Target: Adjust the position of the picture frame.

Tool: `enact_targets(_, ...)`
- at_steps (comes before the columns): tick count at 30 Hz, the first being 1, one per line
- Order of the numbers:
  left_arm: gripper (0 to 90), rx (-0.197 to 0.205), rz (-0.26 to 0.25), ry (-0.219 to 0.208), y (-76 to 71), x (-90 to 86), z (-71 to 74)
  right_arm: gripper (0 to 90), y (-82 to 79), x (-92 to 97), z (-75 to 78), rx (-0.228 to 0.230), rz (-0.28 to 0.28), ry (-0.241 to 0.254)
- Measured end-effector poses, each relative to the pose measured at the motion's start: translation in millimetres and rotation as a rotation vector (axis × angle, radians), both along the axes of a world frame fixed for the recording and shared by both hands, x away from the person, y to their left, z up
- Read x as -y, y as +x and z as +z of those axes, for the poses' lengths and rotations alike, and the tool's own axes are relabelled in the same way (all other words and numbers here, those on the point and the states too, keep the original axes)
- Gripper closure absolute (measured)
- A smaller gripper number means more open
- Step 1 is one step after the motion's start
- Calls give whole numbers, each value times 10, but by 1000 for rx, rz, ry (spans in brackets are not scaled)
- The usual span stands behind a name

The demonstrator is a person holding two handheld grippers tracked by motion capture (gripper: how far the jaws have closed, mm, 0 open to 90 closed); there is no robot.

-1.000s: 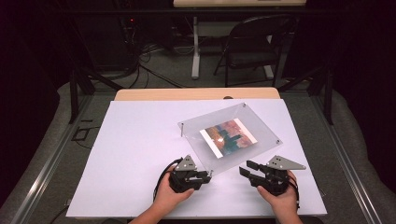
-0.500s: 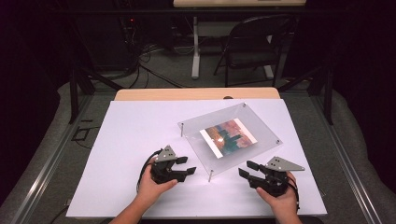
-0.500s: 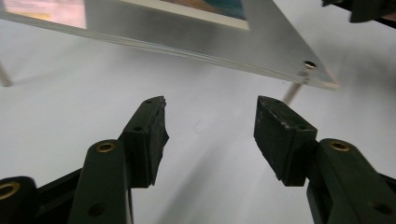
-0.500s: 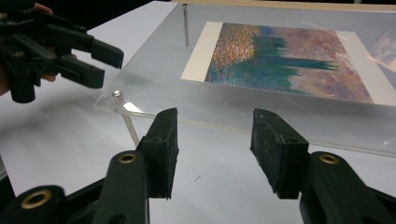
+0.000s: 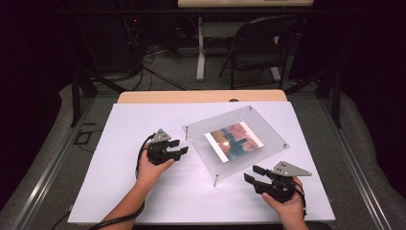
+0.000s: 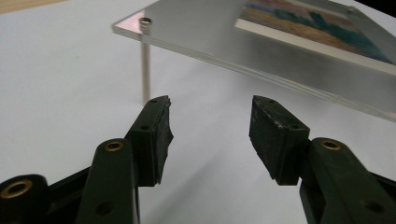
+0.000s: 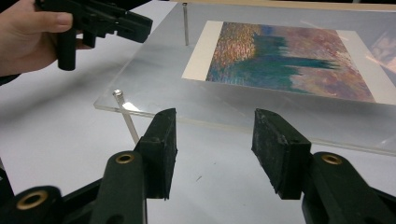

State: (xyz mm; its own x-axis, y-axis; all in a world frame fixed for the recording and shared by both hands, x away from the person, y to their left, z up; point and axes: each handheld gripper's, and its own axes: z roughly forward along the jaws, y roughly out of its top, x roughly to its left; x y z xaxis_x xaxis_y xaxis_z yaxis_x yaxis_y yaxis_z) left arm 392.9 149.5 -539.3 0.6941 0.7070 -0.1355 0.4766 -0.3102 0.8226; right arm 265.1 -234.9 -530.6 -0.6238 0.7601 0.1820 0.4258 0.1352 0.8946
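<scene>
**Two grippers flank one acrylic frame**

One clear acrylic frame point(image 5: 234, 143) stands on the white counter point(image 5: 119, 191), right of its centre, raised on thin metal legs; four corner fasteners show in the high view. It lies turned, its long axis running from the near-left corner toward the far right. One colourful print point(image 5: 234, 141) sits inside it, turned the same way.

The left gripper point(image 5: 178, 149) is just beside the frame's left edge, pointing right at it. Its jaws have just been closing slightly yet stand spread, with nothing between them.

The right gripper point(image 5: 253, 174) sits near the frame's near corner, pointing left, apart from it. Its jaws stand spread and empty.
</scene>
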Motion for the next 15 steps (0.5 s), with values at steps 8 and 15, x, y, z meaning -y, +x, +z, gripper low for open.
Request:
enact_targets(8, 537, 8, 54, 20, 241, 33, -72, 504, 2, -13, -13, -4, 4, 3)
enact_targets(15, 595, 23, 62, 63, 439, 125, -151, 542, -17, -35, -10, -7, 22, -5)
